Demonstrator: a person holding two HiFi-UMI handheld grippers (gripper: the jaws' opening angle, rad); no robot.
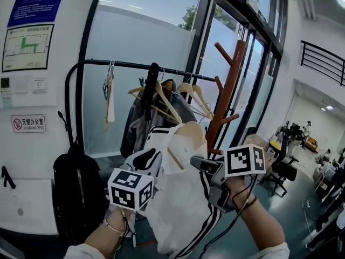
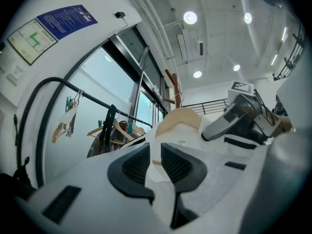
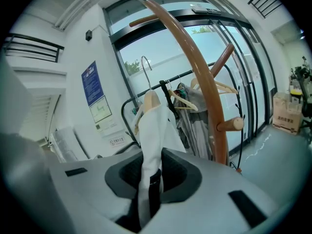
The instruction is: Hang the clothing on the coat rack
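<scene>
A white jacket point(image 1: 183, 204) with black stripes hangs on a wooden hanger point(image 1: 188, 129), held up in front of me. My left gripper point(image 1: 146, 158) is shut on the jacket's left shoulder. My right gripper point(image 1: 200, 163) is shut on its right shoulder. The brown wooden coat rack point(image 1: 229, 85) stands just behind and to the right. In the left gripper view the left gripper point(image 2: 155, 162) pinches white jacket point(image 2: 180, 140) fabric below the hanger point(image 2: 178, 120). In the right gripper view the right gripper point(image 3: 151, 172) clamps the jacket point(image 3: 153, 135); the coat rack point(image 3: 195, 62) rises close ahead, with a peg point(image 3: 231, 125).
A black clothes rail point(image 1: 124, 65) behind carries wooden hangers point(image 1: 161, 96) and a grey garment point(image 1: 135, 123). A black backpack point(image 1: 75, 193) hangs at its left end. Glass doors point(image 1: 237, 58) stand behind the rack. A white wall point(image 1: 32, 144) with signs is on the left.
</scene>
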